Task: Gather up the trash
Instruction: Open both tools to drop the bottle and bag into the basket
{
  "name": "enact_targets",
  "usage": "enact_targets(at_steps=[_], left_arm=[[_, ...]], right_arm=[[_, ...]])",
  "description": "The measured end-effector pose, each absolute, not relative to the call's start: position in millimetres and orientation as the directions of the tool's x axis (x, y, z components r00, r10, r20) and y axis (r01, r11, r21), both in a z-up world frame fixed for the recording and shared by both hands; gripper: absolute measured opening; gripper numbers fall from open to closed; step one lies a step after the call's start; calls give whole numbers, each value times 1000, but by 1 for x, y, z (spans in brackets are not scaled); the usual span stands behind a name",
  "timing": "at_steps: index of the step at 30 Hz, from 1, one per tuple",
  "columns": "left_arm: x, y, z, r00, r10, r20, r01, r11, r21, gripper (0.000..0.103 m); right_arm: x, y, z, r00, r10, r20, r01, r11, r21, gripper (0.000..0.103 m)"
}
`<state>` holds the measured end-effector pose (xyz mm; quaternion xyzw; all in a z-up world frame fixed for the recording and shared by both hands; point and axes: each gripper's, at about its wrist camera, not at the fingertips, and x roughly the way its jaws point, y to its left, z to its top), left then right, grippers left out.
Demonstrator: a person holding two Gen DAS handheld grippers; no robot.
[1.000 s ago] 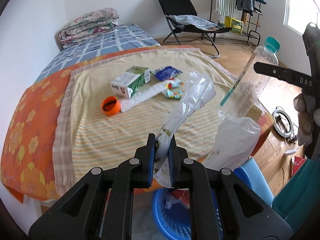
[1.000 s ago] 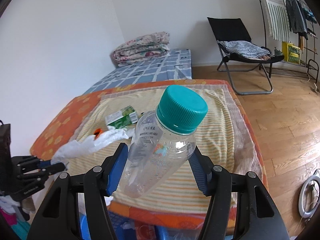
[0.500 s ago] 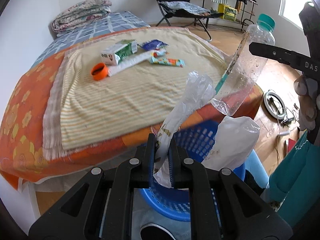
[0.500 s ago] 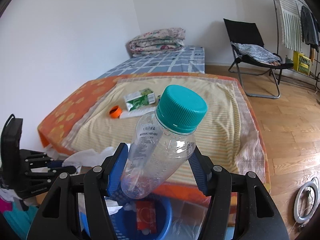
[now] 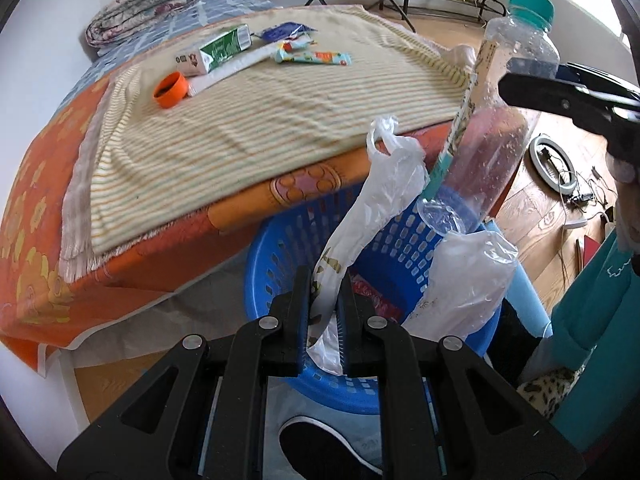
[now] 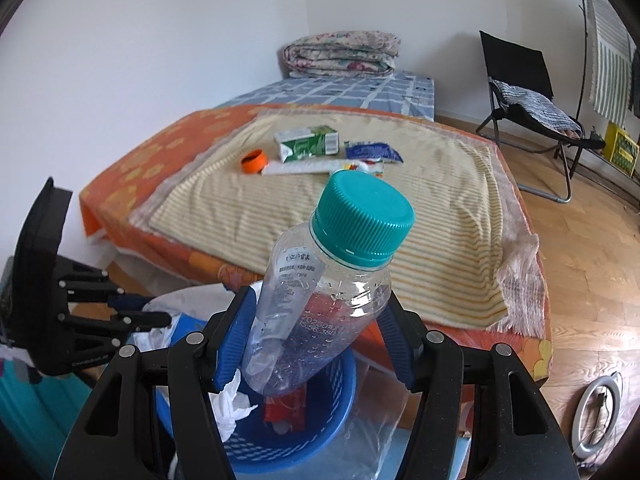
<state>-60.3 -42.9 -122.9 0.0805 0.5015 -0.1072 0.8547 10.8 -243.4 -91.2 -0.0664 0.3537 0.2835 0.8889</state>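
- Left wrist view: our left gripper has its jaws drawn nearly together, pinching a crumpled white plastic bag that rises from between the blue pads and flops to the right.
- It hangs over a blue perforated basket on the floor just beside the bed edge; a red wrapper lies inside, and another clear bag drapes over the basket's right rim.
- To the right, we see our right gripper's black finger pressed against a clear plastic bottle with a teal cap, tilted, its base above the basket's far rim.
- On the striped blanket remain an orange cap, a green-and-white carton, a white tube, a blue sachet and a colourful wrapper. The carton's print is too small to read.
- Right wrist view: our right gripper stands about half open, its blue pads closed on the bottle's body; the cap points up toward the camera.
- The bottle bears small printed characters we cannot read and a stamped date line that seems to begin "2025".
- Its base hangs above the basket, which holds white crumpled plastic and the red wrapper.
- The left gripper shows at the left edge, above the basket's rim.
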Motion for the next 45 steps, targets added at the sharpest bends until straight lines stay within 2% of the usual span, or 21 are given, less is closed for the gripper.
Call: enact_targets(at_steps=[15,18,20,21,22,35,45], left_arm=[[-58,-44,-151,393,-66,-917,270,962,46,10],[-55,-45,-153,385,-65,-921,266,963,44,17],[-56,-45,-154,379,-74,-923,267,963,32,26],[-56,-45,-154,378,-76,-923,267,963,30,36],[-56,-45,-153,381,-75,-922,266,963,31,41],[-55,-46,-151,388,-72,-919,261,965,35,41],[-45,-42,-141,417,-72,-906,237,971,32,41]], right_arm=[[-2,-220,-124,517,427,-742,-612,790,29,60],[-2,-218,-128,503,421,-755,-618,786,26,60],[-2,-216,-131,492,415,-765,-621,783,25,61],[-2,-216,-132,485,412,-771,-623,782,26,61],[-2,-215,-133,480,412,-775,-625,780,28,61],[-3,-209,-139,454,393,-799,-633,774,21,62],[5,-215,-127,473,414,-778,-610,791,51,62]])
